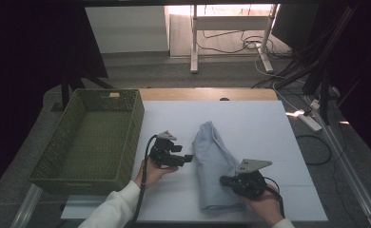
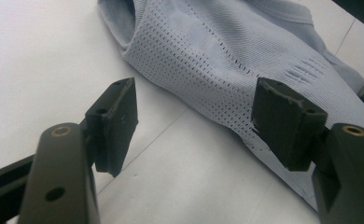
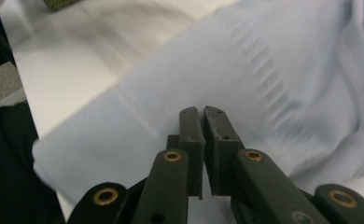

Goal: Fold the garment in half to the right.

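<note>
A grey floor (image 1: 141, 71) is seen at upper centre, crossed by cables (image 1: 250, 45); white frame legs (image 1: 193, 38) stand there.

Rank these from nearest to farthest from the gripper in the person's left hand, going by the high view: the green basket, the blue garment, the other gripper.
1. Blue garment, just beside the left gripper.
2. Green basket, on the opposite side.
3. Right gripper, across the garment.

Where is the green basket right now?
In the high view the green basket sits at the table's left edge, left of the left gripper and well apart from the blue garment.
</note>
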{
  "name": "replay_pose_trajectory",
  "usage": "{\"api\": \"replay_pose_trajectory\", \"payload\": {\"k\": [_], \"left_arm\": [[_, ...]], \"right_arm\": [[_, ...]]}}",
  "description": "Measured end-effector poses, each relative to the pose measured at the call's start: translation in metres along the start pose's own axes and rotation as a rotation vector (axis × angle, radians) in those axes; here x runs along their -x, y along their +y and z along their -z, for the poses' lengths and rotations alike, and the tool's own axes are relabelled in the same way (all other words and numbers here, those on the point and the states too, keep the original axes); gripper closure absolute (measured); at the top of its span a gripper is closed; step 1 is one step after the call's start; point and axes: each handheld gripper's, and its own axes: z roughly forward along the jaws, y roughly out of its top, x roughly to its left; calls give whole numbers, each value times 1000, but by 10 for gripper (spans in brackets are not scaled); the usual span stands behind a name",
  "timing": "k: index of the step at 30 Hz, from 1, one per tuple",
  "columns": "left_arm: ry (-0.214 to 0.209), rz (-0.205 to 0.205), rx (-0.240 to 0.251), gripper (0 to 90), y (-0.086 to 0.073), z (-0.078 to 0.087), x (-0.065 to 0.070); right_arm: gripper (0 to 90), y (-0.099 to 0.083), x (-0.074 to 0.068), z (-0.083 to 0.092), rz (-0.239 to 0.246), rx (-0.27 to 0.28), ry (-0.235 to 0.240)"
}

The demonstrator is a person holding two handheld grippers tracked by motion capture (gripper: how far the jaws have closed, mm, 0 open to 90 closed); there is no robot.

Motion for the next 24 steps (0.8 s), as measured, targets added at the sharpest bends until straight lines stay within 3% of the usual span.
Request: {"api": "replay_pose_trajectory", "payload": {"k": [5,9,18,24], "left_arm": [[-3,-9,0,323,1,1,2],[-9,-10,6,322,2,1,4],[-12,-8,2,322,0,0,3],[-11,0,6,322,-1,1,2]], "right_arm": [[850,19,3,-2,33,31,-24],[853,38,17,-11,20,49,-28],[888,78,56,-57,-37,26,-40],[894,100,71,-86,-62,8,-53]]}}
